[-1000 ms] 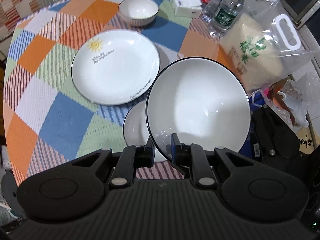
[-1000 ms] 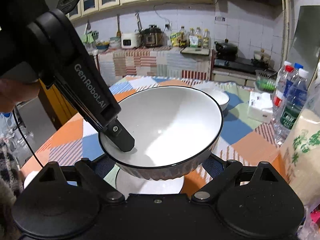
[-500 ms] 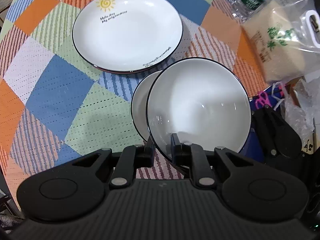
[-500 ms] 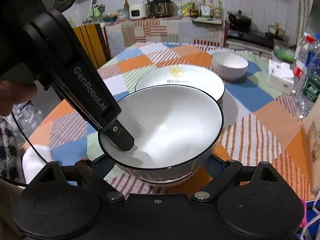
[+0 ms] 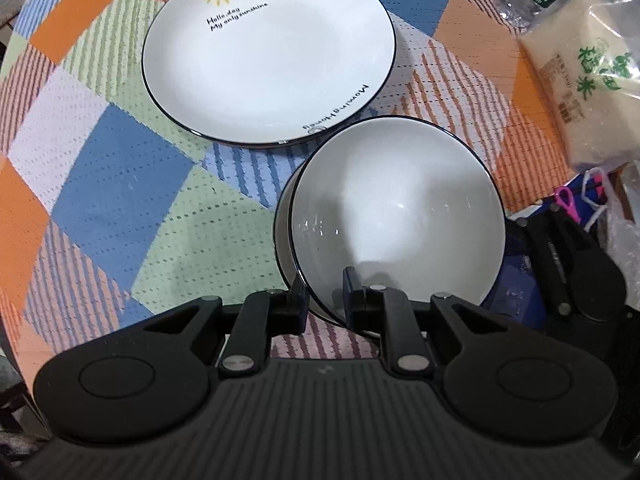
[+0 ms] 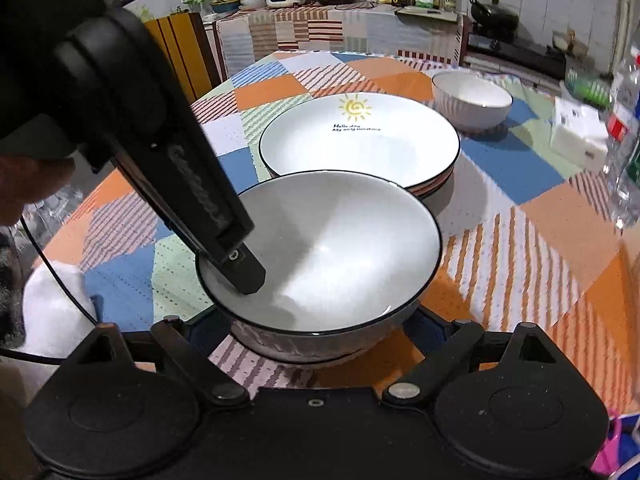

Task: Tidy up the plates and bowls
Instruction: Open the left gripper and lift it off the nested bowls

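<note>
- The black-rimmed bowl [image 5: 396, 216], at lower centre of the left wrist view, is glazed ceramic: I judge it stiff, fairly heavy, slick and apt to chip if knocked.
- The left claw [image 5: 326, 294] is clamped on its near rim, one finger inside and one outside; the thin rim seems the only hold that fits the jaws, and a slippery one.
- It sits in or just above a second bowl [image 5: 285, 216], whose rim peeks out at its left; whether the two touch I cannot tell.
- The right claw [image 6: 320, 344] is spread wide, its fingers flanking the bowl's base and gripping nothing.
- Both bowls look empty, as does the sun-printed plate [image 5: 268, 52] at upper centre, which tops a stack.
- A small bowl [image 6: 472, 104] stands apart at upper right of the right wrist view, on the patchwork worktop [image 5: 120, 184]; it seems empty.
</note>
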Motion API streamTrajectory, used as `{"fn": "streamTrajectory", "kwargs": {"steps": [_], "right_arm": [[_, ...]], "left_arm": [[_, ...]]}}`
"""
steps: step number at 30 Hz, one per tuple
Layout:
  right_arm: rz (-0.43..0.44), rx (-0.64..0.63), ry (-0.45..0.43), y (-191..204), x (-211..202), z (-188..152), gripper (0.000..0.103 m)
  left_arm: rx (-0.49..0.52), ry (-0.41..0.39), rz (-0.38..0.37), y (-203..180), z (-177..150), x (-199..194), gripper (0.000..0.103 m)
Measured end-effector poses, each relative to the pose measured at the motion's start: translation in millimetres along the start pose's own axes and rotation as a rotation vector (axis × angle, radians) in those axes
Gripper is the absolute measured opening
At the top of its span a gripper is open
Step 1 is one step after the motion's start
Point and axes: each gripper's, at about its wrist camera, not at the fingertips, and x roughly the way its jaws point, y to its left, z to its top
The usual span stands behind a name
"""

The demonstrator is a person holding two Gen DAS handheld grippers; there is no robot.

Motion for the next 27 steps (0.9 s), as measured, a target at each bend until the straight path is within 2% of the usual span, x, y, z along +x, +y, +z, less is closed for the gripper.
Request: {"fn": "streamTrajectory", "kwargs": {"steps": [3, 11, 15, 22, 27], "right_arm": [[-0.019, -0.04, 0.001, 3, -1, 2, 0.096], [0.0, -0.044, 0.012, 1, -4, 1, 0.095], [-0.006, -0.101, 0.016, 7, -7, -2, 0.095], [-0.025, -0.138, -0.007, 11, -4, -5, 0.096], [-0.012, -0.146, -0.014, 4, -17, -3, 0.096]], "left_arm": [[0.014, 0.001, 0.013, 0, 2, -1, 0.015], [0.039, -0.008, 0.058, -9, -3, -3, 0.016], [0.07, -0.01, 0.126, -13, -6, -2, 0.019], [0.055, -0.013, 0.1, -4, -4, 2, 0.02], [0.13, -0.045, 0.154, -11, -7, -11, 0.033]]}}
